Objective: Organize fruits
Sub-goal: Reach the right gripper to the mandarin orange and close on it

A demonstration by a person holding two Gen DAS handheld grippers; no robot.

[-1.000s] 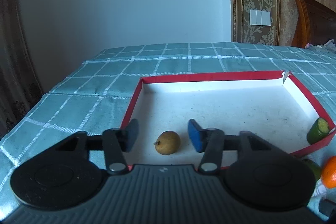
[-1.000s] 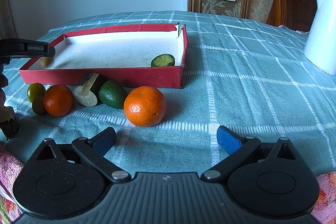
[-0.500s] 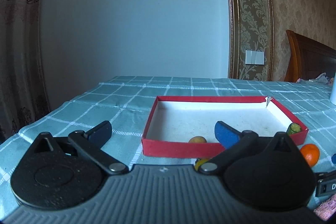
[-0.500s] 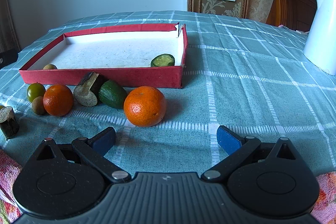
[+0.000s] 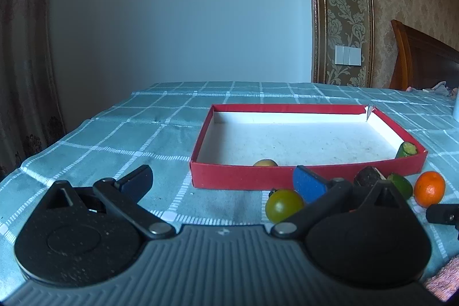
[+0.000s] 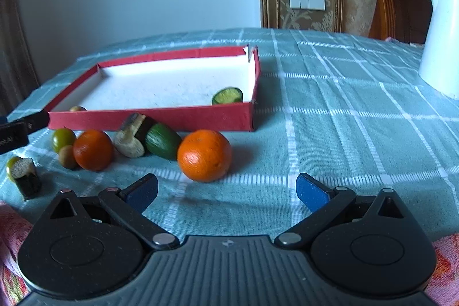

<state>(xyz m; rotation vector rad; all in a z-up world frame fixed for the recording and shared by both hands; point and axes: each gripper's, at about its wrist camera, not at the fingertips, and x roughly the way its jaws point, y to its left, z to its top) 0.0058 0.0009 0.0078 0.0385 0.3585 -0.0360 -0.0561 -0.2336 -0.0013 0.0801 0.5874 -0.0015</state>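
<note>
A red tray [image 5: 246, 178] [image 6: 172, 119] with a white floor holds a small yellow-brown fruit [image 5: 265, 163] [image 6: 77, 108] and a cucumber piece [image 5: 406, 148] [image 6: 227, 95]. In front of it lie a green tomato [image 5: 284, 205] [image 6: 63, 138], two oranges [image 6: 204, 155] [image 6: 92, 149], a green avocado-like piece [image 6: 162, 140] and cut dark-skinned pieces [image 6: 132, 137]. My left gripper [image 5: 222, 184] is open and empty, in front of the tray's left corner. My right gripper [image 6: 226, 191] is open and empty, just short of the big orange.
A white kettle [image 6: 440, 42] stands at the right on the teal checked tablecloth [image 6: 344, 116]. Another cut piece [image 6: 24, 175] lies at the far left. The left gripper's body [image 6: 17, 129] shows at the left edge. A wooden headboard [image 6: 398, 5] is behind.
My left gripper let go of the small yellow-brown fruit in the tray, opened wide and pulled back out of the tray. My right gripper rose slightly and moved toward the big orange.
</note>
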